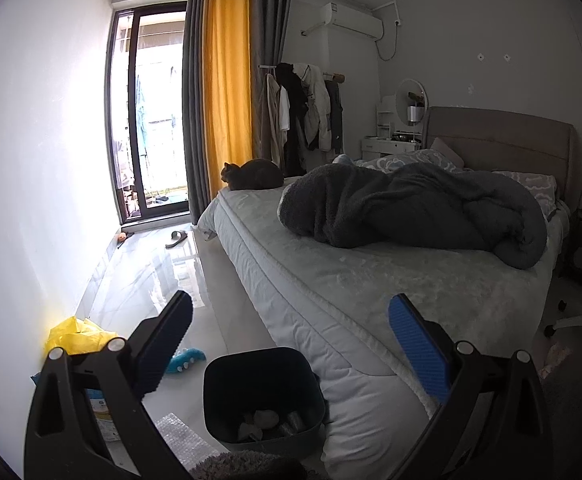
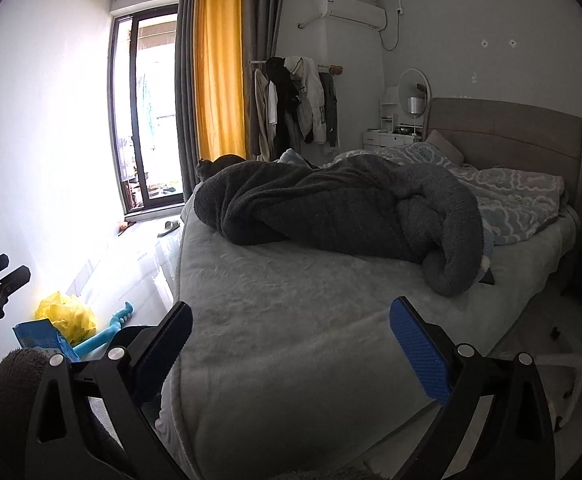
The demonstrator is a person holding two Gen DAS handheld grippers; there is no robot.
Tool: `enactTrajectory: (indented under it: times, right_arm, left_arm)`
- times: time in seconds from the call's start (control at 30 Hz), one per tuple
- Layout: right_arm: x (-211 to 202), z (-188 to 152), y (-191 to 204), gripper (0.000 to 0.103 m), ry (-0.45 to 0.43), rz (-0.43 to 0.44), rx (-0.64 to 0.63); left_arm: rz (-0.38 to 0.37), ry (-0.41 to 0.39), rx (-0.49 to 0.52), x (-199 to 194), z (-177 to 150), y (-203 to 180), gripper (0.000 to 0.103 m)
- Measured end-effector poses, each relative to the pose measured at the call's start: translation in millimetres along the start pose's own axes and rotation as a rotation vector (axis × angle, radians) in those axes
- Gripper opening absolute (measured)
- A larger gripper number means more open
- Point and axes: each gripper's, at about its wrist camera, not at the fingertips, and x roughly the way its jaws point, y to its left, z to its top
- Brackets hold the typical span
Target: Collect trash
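Trash: I see crumpled bits at the bottom of the dark bin (image 1: 265,394), which stands on the floor against the bed's near corner, just below my left claw.
Left claw (image 1: 291,346): jaws spread wide, nothing between them; it hangs over the bin and the bed edge. I also catch it at the left rim of the right view (image 2: 1,276).
Right claw (image 2: 291,350): jaws wide too, holding nothing, raised over the near end of the bed (image 2: 291,320).
Floor litter: a yellow bag (image 1: 77,334) lies crumpled by the white wall; beside it a blue packet (image 2: 39,336) and a teal toy (image 1: 185,360). A sheet of bubble wrap (image 1: 181,436) lies just left of the bin.
Bed top: a dark blanket (image 1: 411,208) is heaped across the middle, with a patterned quilt (image 2: 511,188) behind it toward the headboard.
Cat (image 1: 253,174): curled on the far corner of the bed, near the yellow curtain (image 1: 227,80).
Farther floor: a slipper (image 1: 177,238) lies near the glass door (image 1: 151,112).
Back wall: clothes on a rack (image 1: 307,108), an air conditioner (image 1: 351,20) above, and a round mirror (image 1: 411,100) beside the headboard.
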Motion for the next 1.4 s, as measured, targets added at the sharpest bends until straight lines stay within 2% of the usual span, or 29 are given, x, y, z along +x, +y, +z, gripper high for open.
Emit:
enactTrajectory:
  times: [0.4,1.4]
  right_arm:
    - [0.2,-0.7,-7.5,0.100,-0.005,0.040,0.039]
    - [-0.5,0.0,-5.5,0.100,-0.001,0.040,0.037]
  left_arm:
    - [0.000,0.012,-0.021,2.3,0.1,1.0,0.100]
    - [0.000,0.028,-0.021,5.4,1.6,4.1,0.100]
